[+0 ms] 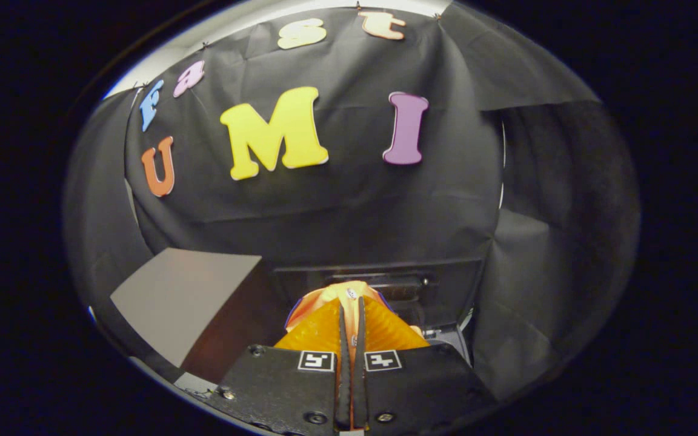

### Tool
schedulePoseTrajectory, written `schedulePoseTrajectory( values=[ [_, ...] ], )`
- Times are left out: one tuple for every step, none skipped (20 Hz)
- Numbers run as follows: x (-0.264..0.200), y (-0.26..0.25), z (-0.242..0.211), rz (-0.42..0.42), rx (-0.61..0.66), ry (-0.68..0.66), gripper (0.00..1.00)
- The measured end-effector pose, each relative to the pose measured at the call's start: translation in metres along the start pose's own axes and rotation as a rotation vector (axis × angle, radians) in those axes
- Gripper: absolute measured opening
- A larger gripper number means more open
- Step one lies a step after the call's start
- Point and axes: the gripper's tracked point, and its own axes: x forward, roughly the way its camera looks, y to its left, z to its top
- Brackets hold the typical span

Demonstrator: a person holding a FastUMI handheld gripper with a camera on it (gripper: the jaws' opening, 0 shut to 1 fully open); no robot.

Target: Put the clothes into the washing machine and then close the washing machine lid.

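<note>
My gripper (352, 310) is shut on a piece of orange clothing (349, 295). The cloth is pinched in the narrow slit between the two orange ribbed fingers (319, 330) and bunches up just past their tips, with a bluish hem on its left side. Right behind the cloth stands the dark washing machine (446, 281), with its raised lid or back panel forming a black band beyond the fingers. The drum opening is hidden by the fingers and the cloth.
A grey flat surface (179, 300) lies to the left of the fingers. Black cloth walls close off the back and the right side (543, 290). A small grey part of the machine (446, 336) shows just right of the fingers.
</note>
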Motion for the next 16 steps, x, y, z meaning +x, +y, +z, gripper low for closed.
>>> schedulePoseTrajectory(
  values=[
    [0.009, -0.002, -0.011, 0.004, 0.000, 0.025, 0.05],
    [0.016, -0.005, -0.023, 0.003, -0.004, 0.052, 0.05],
    [0.024, -0.007, -0.035, 0.006, -0.005, 0.077, 0.05],
    [0.031, -0.010, -0.048, 0.006, -0.008, 0.107, 0.05],
    [0.037, -0.012, -0.059, 0.006, -0.010, 0.135, 0.05],
    [0.044, -0.012, -0.072, 0.007, -0.011, 0.163, 0.05],
    [0.049, -0.014, -0.084, 0.005, -0.015, 0.196, 0.05],
    [0.051, -0.019, -0.097, 0.003, -0.013, 0.222, 0.05],
    [0.054, -0.021, -0.107, 0.000, -0.010, 0.246, 0.05],
    [0.056, -0.024, -0.117, -0.006, -0.011, 0.273, 0.05],
    [0.059, -0.026, -0.127, -0.010, -0.009, 0.302, 0.05],
    [0.063, -0.031, -0.138, -0.027, -0.005, 0.333, 0.05],
    [0.066, -0.036, -0.146, -0.038, 0.000, 0.357, 0.05],
    [0.068, -0.040, -0.157, -0.046, 0.013, 0.384, 0.05],
    [0.070, -0.043, -0.166, -0.051, 0.026, 0.416, 0.05],
    [0.074, -0.042, -0.177, -0.057, 0.044, 0.459, 0.05]
  ],
)
